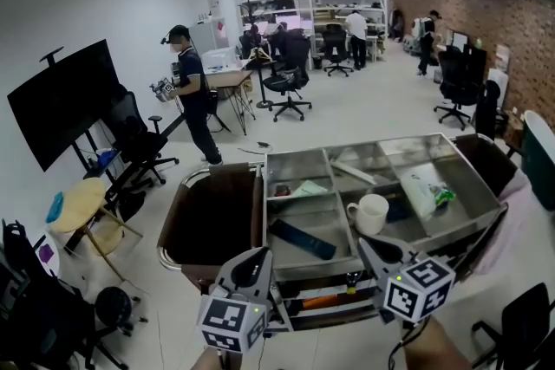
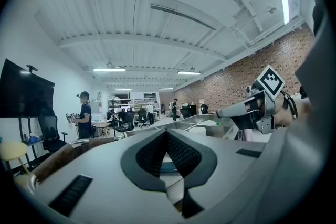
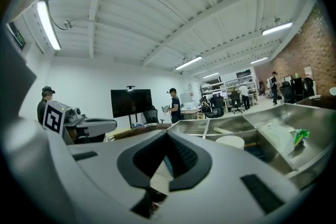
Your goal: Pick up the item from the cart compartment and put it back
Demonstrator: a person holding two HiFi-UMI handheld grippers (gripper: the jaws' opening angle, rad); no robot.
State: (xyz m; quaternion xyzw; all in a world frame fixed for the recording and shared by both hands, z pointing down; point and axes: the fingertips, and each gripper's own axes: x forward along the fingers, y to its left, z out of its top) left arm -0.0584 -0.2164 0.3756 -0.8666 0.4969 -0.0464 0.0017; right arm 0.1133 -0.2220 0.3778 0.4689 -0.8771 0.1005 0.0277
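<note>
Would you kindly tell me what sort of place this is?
Most likely an open-plan lab or office workshop: rolling office chairs, a large screen on a stand, and cluttered shelving at the back.

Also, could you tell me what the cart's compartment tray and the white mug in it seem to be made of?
The compartment tray is likely stainless steel: brushed grey with dull reflections. The white mug is probably glazed ceramic: smooth, opaque, thick-walled.

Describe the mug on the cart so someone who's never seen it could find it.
Look at the steel cart with divided trays. In a middle tray stands a white mug, the only cup there, upright beside a flat dark blue bar.
</note>
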